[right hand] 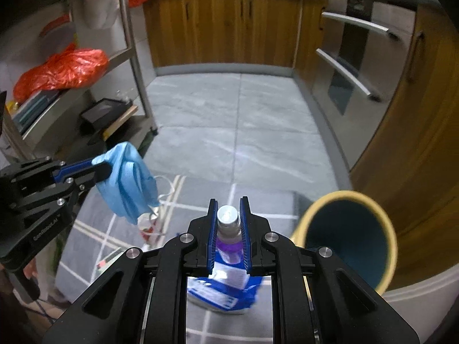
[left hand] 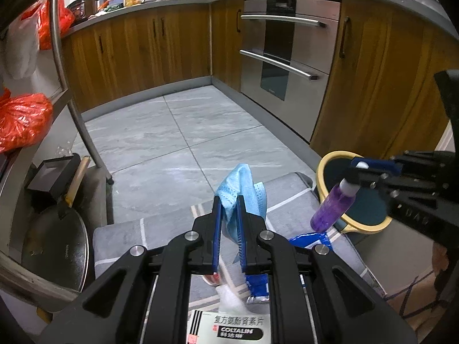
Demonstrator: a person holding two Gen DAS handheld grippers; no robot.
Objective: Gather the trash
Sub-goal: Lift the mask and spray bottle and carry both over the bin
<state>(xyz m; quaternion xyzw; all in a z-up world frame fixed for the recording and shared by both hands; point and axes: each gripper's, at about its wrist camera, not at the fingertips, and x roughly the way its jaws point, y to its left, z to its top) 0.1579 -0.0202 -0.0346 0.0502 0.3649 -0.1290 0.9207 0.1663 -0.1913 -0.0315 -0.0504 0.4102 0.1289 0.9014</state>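
Note:
My left gripper [left hand: 228, 200] is shut on a crumpled blue face mask [left hand: 241, 189] and holds it above the grey mat; the mask also shows in the right wrist view [right hand: 129, 183]. My right gripper [right hand: 228, 203] is shut on a small purple bottle [right hand: 228, 229] with a silver cap; the left wrist view shows that bottle [left hand: 332, 206] hanging by its neck beside the yellow-rimmed bin [left hand: 327, 166]. The bin [right hand: 350, 195] tilts at the right of the right gripper. A blue-white wrapper [right hand: 221, 289], a medicine box [left hand: 229, 329] and a small red-white wrapper [right hand: 149, 226] lie on the mat.
A grey mat [right hand: 94, 246] with white lines covers the near floor. A metal rack [left hand: 60, 57] with red bags [left hand: 23, 120] and a pan lid [left hand: 54, 252] stands at the left. Wooden cabinets [left hand: 137, 54] and a steel oven [left hand: 287, 54] line the back and right.

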